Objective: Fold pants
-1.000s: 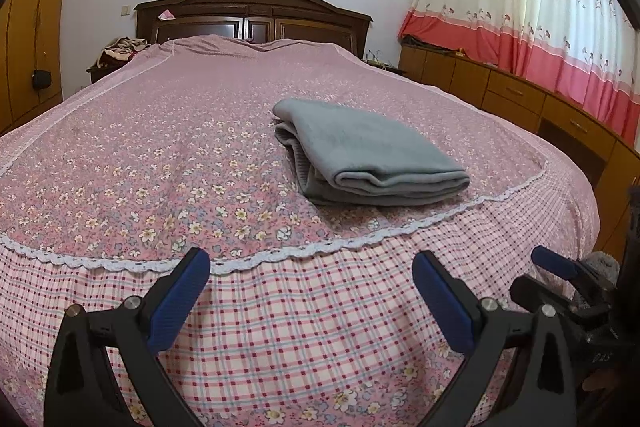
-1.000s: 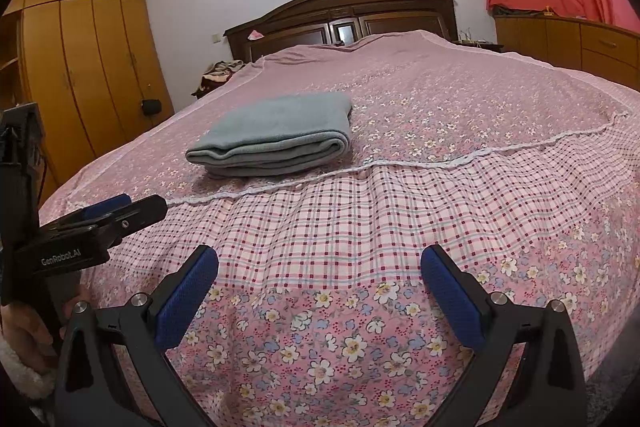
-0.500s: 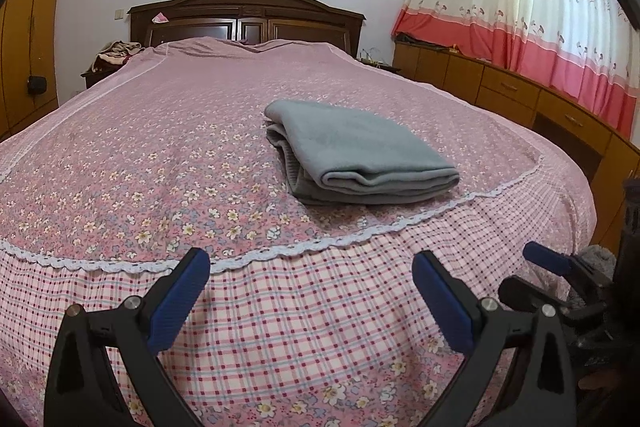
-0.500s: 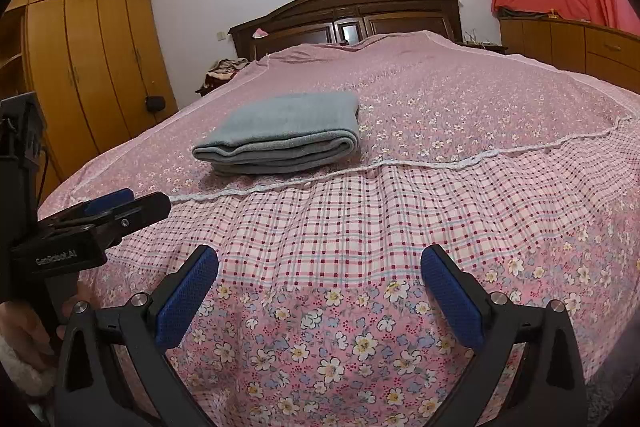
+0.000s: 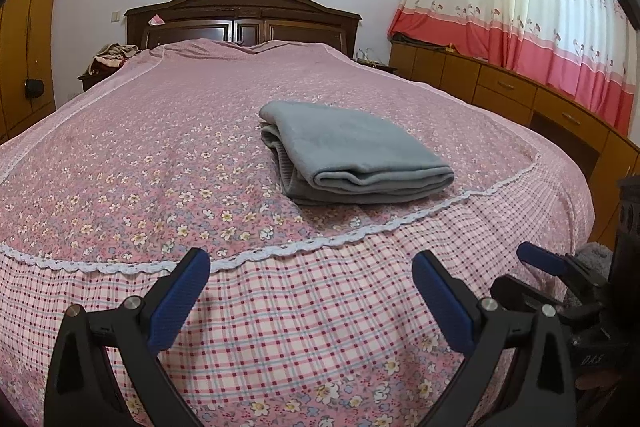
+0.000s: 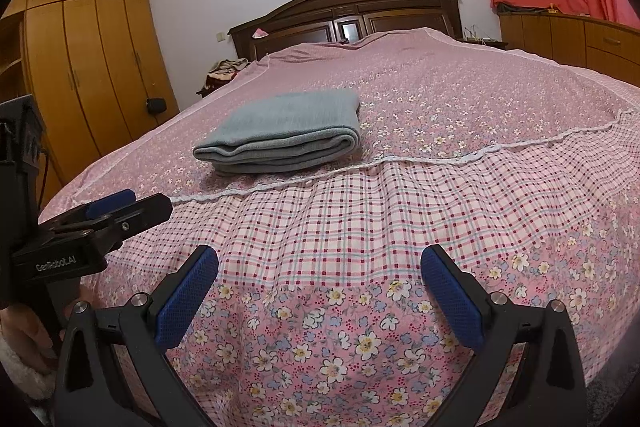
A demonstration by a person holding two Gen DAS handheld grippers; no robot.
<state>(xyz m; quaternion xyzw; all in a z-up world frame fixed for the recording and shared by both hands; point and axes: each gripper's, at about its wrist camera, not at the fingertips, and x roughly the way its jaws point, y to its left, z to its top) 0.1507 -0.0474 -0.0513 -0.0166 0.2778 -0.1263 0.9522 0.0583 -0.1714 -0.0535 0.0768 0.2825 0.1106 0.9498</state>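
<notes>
The gray pants lie folded into a compact stack of several layers on the floral top of the bed, just beyond the white lace seam that divides the flowers from the plaid band at the foot. No loose leg or waistband trails out, so the folding looks finished, or very near it.

Both tools hang back over the foot edge, well apart from the stack. The left gripper has its 2 blue fingers spread wide with nothing between them. The right gripper is likewise spread and empty.

The relation that matters is direction. From the left gripper the pants sit ahead and a little to the right; from the right gripper they sit ahead and to the left. So the stack lies roughly between the 2 tools, with neither clearly nearer. In the right wrist view the left gripper shows at the left edge, pointing toward the stack.

The rounded folded edge faces the foot of the bed, toward the fingers, and the stack's long side runs roughly across the bed, parallel to the lace seam. Any last tidy would mean reaching forward over the plaid band from both sides.
</notes>
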